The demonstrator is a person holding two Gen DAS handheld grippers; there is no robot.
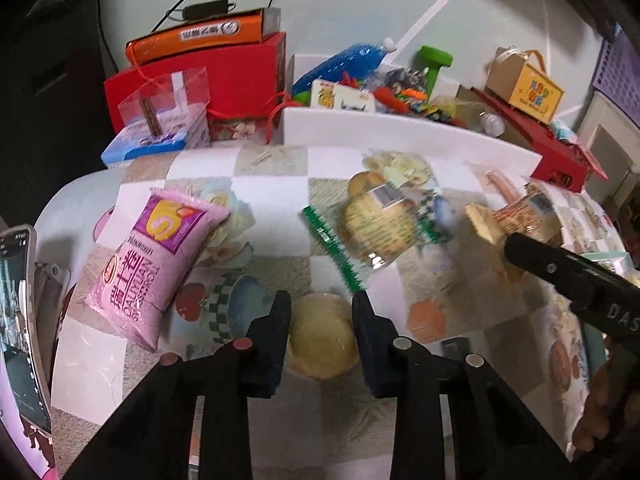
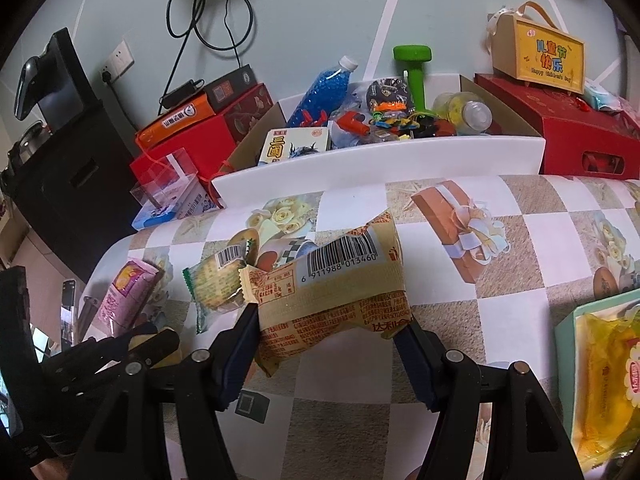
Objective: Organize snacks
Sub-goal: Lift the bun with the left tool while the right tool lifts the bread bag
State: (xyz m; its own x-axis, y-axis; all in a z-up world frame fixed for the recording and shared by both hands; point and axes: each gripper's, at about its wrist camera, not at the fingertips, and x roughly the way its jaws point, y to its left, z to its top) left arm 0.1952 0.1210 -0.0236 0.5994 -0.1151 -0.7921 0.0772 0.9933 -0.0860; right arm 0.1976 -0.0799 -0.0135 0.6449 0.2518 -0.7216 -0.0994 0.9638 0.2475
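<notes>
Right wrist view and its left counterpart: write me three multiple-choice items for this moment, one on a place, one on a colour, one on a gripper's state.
1. Where does the teal box with yellow packets lie in the right wrist view?
A. at the right edge of the table
B. on the red box
C. inside the white tray

2. What colour is the dumbbell standing in the tray?
A. blue
B. green
C. orange

3. What is the right gripper doing?
A. hanging open over bare cloth
B. shut on the pink packet
C. shut on the tan barcode packet

Answers:
1. A, the teal box sits low at the right on the checked table.
2. B, the dumbbell in the white tray is green.
3. C, the right gripper pinches the tan barcode packet between both fingers; the pink packet lies untouched.
</notes>
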